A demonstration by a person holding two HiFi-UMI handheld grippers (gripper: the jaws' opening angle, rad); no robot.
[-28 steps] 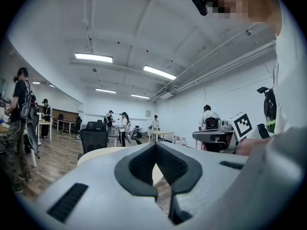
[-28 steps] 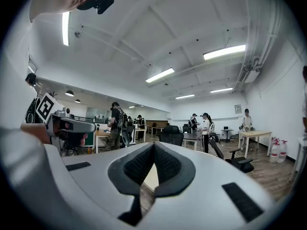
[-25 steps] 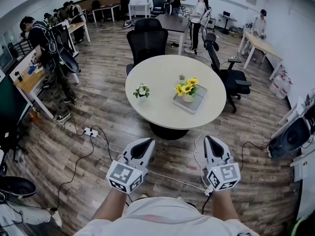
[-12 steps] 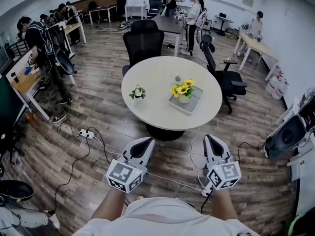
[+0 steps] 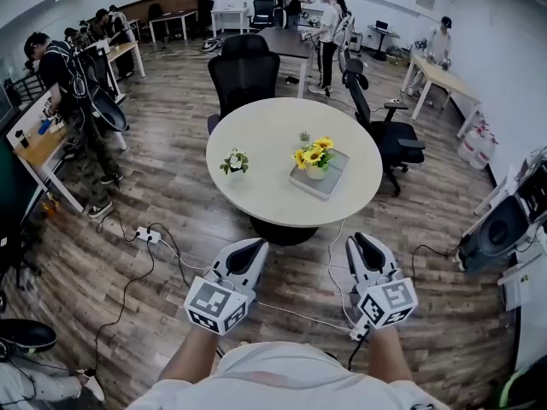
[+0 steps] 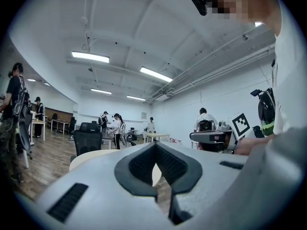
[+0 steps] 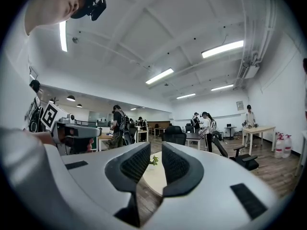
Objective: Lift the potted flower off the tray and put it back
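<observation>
One table (image 5: 265,165), round. One tray (image 5: 335,172) on it; one potted flower (image 5: 314,157) stands in the tray. One smaller pot (image 5: 234,162) sits on the table, well apart from the tray. Two grippers, both short of the table, nothing between jaws: left gripper (image 5: 261,244) jaws together; right gripper (image 5: 357,239) jaws slightly apart, just been opening

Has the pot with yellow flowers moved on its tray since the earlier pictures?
No. The potted flower stands at the same spot on the tray, on the round table; the whole view shifted, not the pot.
</observation>
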